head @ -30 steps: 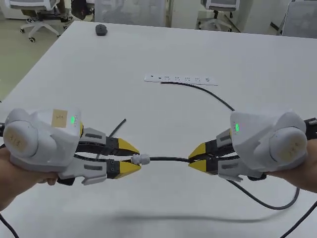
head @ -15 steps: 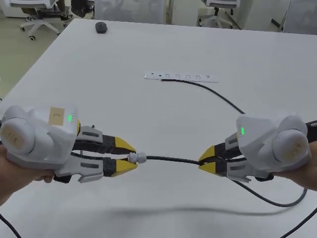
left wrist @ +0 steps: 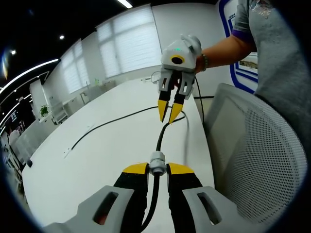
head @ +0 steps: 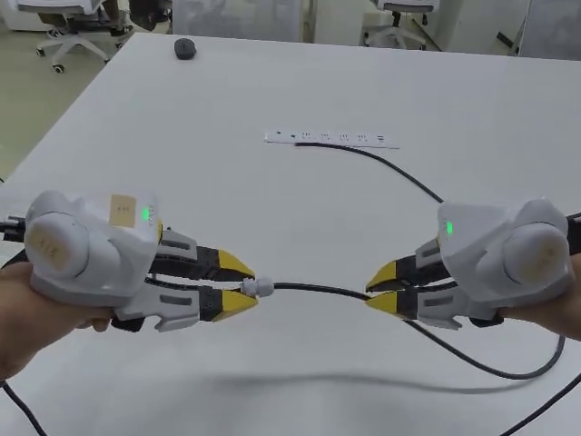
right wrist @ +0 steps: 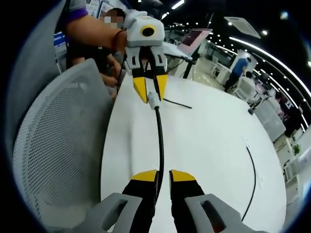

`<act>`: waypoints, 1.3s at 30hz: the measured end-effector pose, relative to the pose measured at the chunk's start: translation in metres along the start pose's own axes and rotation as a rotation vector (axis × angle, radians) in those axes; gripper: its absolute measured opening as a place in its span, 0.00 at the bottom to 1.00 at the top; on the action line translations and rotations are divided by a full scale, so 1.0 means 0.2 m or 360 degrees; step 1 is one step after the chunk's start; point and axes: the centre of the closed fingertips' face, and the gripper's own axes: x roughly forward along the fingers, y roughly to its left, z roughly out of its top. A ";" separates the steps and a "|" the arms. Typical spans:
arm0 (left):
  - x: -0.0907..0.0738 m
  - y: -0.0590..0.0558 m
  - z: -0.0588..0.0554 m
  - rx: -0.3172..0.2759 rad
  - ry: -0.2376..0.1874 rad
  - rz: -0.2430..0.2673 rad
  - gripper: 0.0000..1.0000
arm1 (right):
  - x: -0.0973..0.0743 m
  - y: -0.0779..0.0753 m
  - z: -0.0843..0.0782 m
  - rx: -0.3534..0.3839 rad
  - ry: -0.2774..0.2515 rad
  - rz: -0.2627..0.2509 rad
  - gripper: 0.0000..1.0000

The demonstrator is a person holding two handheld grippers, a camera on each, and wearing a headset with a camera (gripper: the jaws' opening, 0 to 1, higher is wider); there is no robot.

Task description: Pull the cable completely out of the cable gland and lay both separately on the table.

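A small grey cable gland (head: 261,288) sits on a black cable (head: 318,291), held above the white table. My left gripper (head: 251,289) is shut on the gland, which pokes out between its yellow jaw tips. In the left gripper view the gland (left wrist: 156,162) sits between the jaws of the left gripper (left wrist: 156,169). The cable (left wrist: 163,136) runs from it to the right gripper (left wrist: 170,115). My right gripper (head: 372,294) is shut on the cable a hand's width to the right. In the right gripper view the right gripper (right wrist: 163,175) clamps the cable (right wrist: 160,141), which leads to the gland (right wrist: 152,101).
Behind the right gripper the cable droops in a loop (head: 508,372) toward the table's near edge. A white power strip (head: 331,139) with its own black lead (head: 399,174) lies mid-table. A dark mouse (head: 184,50) rests at the far edge. Office chairs (head: 64,27) stand beyond.
The right gripper has drawn away to the right, so the bare stretch of cable between the two grippers is longer. The left gripper still grips the gland.
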 end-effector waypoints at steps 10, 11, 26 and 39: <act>0.06 -0.04 0.05 0.0039 -0.0006 -0.0046 0.15 | 0.10 0.09 0.32 -0.0155 -0.0135 0.0067 0.06; 0.06 -0.04 0.05 0.0042 -0.0009 -0.0046 0.15 | 0.12 0.09 0.30 -0.0207 -0.0088 0.0065 0.07; 0.05 -0.05 0.09 0.0032 -0.0065 -0.0045 0.15 | 0.19 0.11 0.27 -0.0234 -0.0033 0.0105 0.01; 0.04 -0.04 0.10 0.0039 -0.0073 -0.0041 0.15 | 0.17 0.09 0.27 -0.0247 -0.0051 0.0087 0.00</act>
